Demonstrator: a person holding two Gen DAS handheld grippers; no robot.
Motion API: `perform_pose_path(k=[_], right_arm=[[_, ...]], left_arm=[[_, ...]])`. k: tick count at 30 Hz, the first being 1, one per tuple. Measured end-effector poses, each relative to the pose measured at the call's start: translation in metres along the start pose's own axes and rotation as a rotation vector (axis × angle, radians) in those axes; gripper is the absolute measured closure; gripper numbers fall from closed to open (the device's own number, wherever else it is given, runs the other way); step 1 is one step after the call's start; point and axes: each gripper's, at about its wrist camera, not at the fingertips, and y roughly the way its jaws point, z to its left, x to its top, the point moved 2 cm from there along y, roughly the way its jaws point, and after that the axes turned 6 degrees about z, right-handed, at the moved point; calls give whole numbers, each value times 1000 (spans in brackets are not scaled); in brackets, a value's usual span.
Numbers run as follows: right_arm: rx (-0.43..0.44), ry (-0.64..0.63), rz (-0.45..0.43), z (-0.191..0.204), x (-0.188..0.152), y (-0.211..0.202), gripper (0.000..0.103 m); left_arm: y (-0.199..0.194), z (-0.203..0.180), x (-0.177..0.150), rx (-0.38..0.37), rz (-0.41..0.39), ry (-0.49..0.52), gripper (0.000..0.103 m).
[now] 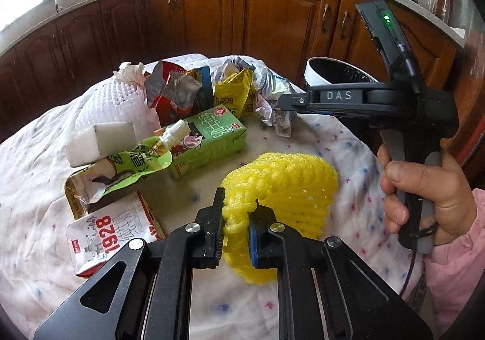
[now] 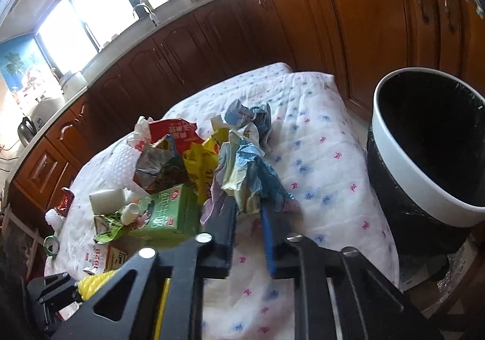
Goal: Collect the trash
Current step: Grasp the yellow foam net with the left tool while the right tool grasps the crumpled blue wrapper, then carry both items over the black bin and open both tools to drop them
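Observation:
My left gripper (image 1: 237, 215) is shut on a yellow foam fruit net (image 1: 285, 185) and holds it just over the quilted table. My right gripper (image 2: 249, 203) is shut on a crumpled blue and white wrapper (image 2: 245, 170); in the left wrist view the gripper (image 1: 283, 105) grips that wrapper (image 1: 272, 97) at the far right of the pile. The trash bin (image 2: 424, 164), white rim with a black liner, stands to the right beside the table and also shows in the left wrist view (image 1: 336, 73).
A pile of trash lies on the white quilt (image 1: 333, 143): a green milk carton (image 1: 209, 139), a green pouch with a cap (image 1: 136, 164), a white foam block (image 1: 100, 139), a white foam net (image 1: 115, 103), a red packet (image 1: 169, 88), yellow packets (image 1: 233, 91) and a "1928" carton (image 1: 112, 230). Wooden cabinets (image 1: 272, 12) stand behind.

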Motion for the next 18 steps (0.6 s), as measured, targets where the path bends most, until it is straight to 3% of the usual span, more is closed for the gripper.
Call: perform_pose_path(k=[10,18], right_arm=[[0,57,-107,-20,-16,-59,89],[-50,113,-162,-53,-24,-98,89]], left_arm=[[-21,3,18,-47,-71,-19,93],[-16,-23,42,-62,-79,11,93]])
